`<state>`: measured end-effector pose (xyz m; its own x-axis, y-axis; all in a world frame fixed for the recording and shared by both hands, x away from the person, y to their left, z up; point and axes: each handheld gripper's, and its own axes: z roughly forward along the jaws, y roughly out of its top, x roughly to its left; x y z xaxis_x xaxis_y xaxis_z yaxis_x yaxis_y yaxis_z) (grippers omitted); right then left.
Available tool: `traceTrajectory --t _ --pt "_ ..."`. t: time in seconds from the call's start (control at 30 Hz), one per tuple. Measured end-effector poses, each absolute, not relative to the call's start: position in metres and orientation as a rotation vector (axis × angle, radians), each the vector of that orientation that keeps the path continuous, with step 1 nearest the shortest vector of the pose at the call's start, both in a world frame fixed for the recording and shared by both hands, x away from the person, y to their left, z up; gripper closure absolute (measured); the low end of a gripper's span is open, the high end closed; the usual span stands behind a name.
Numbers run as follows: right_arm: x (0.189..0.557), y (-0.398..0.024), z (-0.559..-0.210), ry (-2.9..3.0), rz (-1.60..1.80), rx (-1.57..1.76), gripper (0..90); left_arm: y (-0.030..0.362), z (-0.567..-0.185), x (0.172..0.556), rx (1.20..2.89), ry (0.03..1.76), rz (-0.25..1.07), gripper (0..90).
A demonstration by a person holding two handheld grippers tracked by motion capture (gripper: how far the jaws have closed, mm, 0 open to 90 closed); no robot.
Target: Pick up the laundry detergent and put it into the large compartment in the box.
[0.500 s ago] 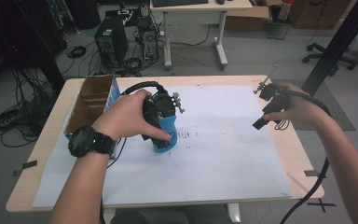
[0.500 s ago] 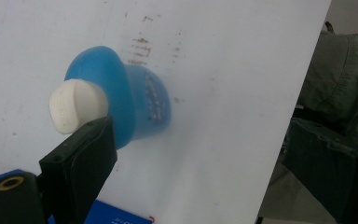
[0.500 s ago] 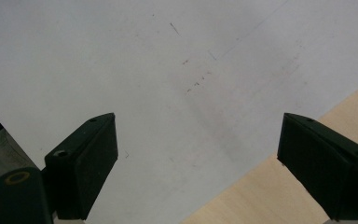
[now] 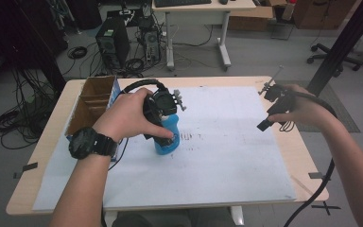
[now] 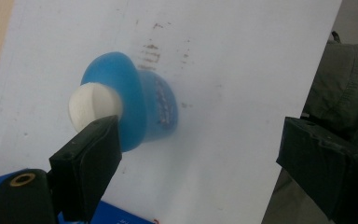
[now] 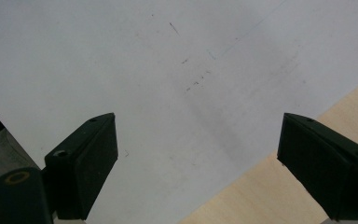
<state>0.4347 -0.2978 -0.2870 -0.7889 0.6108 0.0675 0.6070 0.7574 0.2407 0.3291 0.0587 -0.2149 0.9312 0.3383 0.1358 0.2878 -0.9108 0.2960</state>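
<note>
The place looked like a robotics or computer lab rather than a home. At twelve o'clock beyond the wooden desk (image 4: 283, 156) stood two tower computers (image 4: 113, 45) on a bare grey floor (image 4: 250, 56), with black cables (image 4: 14, 123) coiled loose at nine o'clock and a second white desk (image 4: 203, 9) carrying a keyboard. A wheeled office chair (image 4: 340, 52) sat at two o'clock beside a black metal post (image 4: 345, 42), and cardboard boxes (image 4: 321, 12) were stacked behind it.

A translucent blue bottle (image 5: 142, 105) with a rounded shoulder and a white cap (image 5: 93, 106) stands upright on the white sheet (image 4: 227, 142) covering the tabletop, left of the sheet's middle, beside a patch of dark smudges.
</note>
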Motion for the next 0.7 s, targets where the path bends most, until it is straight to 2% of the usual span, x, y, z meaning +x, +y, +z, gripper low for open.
traceTrajectory --t 0.7 --pt "0.4368 -0.2953 -0.2900 2.942 0.380 1.013 11.9 0.0582 -0.2107 0.3324 2.817 0.448 0.257 11.9"
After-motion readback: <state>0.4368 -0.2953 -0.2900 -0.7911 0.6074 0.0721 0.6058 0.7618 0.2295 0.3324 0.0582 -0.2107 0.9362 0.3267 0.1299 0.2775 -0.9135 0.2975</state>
